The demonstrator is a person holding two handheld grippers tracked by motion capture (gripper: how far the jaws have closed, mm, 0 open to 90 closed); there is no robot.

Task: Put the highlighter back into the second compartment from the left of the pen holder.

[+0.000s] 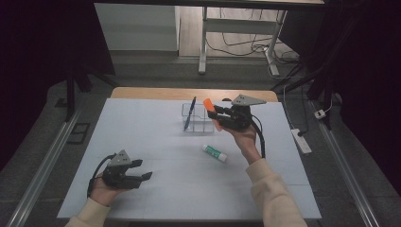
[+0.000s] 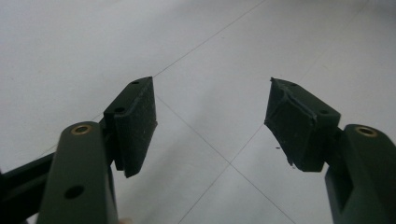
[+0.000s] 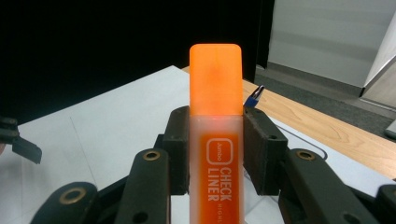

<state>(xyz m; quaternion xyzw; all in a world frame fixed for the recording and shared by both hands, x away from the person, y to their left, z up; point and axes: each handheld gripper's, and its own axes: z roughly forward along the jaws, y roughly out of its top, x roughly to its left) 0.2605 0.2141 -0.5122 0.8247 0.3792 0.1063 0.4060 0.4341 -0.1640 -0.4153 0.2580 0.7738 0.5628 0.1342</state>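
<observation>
My right gripper (image 1: 213,115) pinches orange marker (image 3: 215,140), above clear box (image 1: 198,124). My left gripper (image 1: 140,170) spread wide, at 7 o'clock on table (image 1: 156,142). Glue stick (image 1: 214,153) lies at 4 o'clock from box.

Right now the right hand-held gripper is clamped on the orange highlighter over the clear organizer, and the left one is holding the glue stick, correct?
Not quite: the left hand-held gripper holds nothing; the left gripper view shows its jaws open over bare table. The glue stick lies loose on the mat. The right hand-held gripper does clamp the orange highlighter by the clear organizer.
</observation>
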